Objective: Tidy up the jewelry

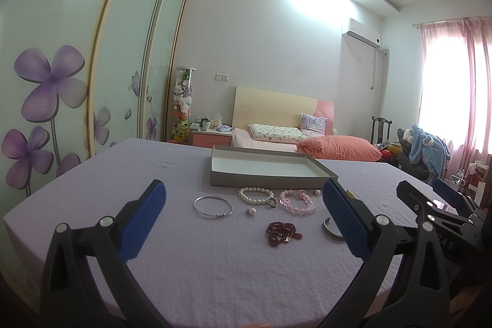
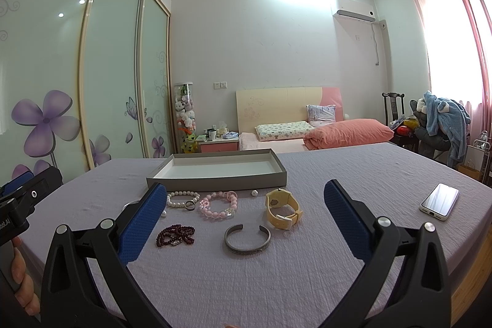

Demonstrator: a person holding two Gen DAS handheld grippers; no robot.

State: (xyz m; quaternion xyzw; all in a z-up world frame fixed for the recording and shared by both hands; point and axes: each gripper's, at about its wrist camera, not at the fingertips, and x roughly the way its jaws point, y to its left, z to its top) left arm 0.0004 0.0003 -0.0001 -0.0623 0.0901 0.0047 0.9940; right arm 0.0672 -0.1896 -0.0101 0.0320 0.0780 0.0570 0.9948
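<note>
Jewelry: pearl bracelet (image 1: 255, 196), cuff (image 2: 247, 239), ahead of both spread, empty tools (image 1: 244, 215) (image 2: 245, 215).

Your left gripper's blue finger (image 1: 344, 217) hides half the silver cuff (image 1: 330, 231) and all but a sliver of the watch. Your right gripper's finger (image 2: 143, 223) covers most of the thin bangle (image 2: 130, 204).

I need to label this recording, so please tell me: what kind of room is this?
Most likely a bedroom at home: a bed with pillows, a sliding-door wardrobe, and a nightstand beside it.
</note>
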